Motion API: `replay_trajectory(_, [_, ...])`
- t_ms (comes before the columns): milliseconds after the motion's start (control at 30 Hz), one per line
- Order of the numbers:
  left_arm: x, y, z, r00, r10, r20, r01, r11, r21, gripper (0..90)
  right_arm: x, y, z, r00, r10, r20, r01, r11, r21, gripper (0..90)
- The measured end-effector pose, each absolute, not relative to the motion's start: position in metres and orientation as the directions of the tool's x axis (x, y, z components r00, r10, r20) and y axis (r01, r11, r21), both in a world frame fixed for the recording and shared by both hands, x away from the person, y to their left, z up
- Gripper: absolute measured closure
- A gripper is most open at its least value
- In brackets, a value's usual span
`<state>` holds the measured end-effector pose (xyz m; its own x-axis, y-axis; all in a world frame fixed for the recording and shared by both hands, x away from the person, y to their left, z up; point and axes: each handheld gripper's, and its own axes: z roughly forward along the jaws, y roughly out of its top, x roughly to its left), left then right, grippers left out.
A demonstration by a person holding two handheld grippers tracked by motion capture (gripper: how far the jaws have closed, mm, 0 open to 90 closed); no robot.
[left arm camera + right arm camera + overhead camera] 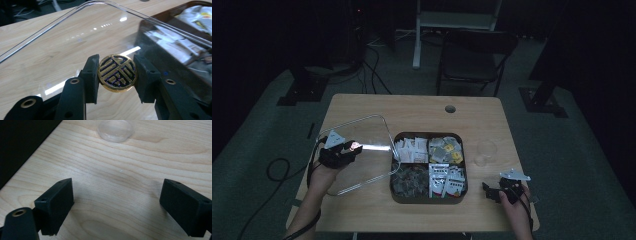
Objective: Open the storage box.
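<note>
A dark square box [464, 167] with several compartments of packets stands open at the table's middle. Its clear lid [362, 132] lies tilted to the left of it, one edge over the box's left rim. My left gripper [349, 148] is shut on the lid's round gold knob [117, 73], one black jaw on each side of it. Through the clear lid [75, 32] I see the wood and the box [175, 47]. My right gripper [492, 192] stands open above bare wood near the front right corner, with nothing between its jaws [116, 207].
A small clear round dish [486, 150] sits right of the box, ahead of the right gripper [115, 128]. The table [412, 107] has a cable hole [450, 108] at the back. A folding chair [474, 55] stands behind it. Table edges lie close to both hands.
</note>
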<state>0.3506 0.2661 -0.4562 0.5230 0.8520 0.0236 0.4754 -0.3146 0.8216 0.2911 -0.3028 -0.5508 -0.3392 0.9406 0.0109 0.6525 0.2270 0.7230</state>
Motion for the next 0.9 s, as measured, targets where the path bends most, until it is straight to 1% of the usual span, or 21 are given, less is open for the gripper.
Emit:
replay_trajectory(167, [0.349,0.276,-0.461,0.478,0.878,0.037,0.487,-0.300,0.820,59.8,0.291,-0.303,-0.551,-0.339,0.941,0.011,0.653,0.227,0.723,11.3])
replay_trajectory(367, [0.348,0.294,-0.467,0.424,0.905,0.024,0.502,-0.257,0.826,59.8,0.291,-0.303,-0.551,-0.339,0.941,0.011,0.653,0.227,0.723,11.3])
replay_trajectory(500, [0.350,0.302,-0.475,0.395,0.919,-0.003,0.519,-0.220,0.826,59.8,0.291,-0.303,-0.551,-0.339,0.941,0.011,0.653,0.227,0.723,11.3])
replay_trajectory(667, [0.354,0.303,-0.488,0.366,0.930,-0.019,0.533,-0.193,0.824,59.7,0.291,-0.303,-0.551,-0.339,0.941,0.011,0.653,0.227,0.723,11.3])
replay_trajectory(900, [0.362,0.296,-0.502,0.354,0.935,-0.016,0.554,-0.197,0.809,59.7,0.291,-0.303,-0.551,-0.339,0.941,0.011,0.653,0.227,0.723,11.3])
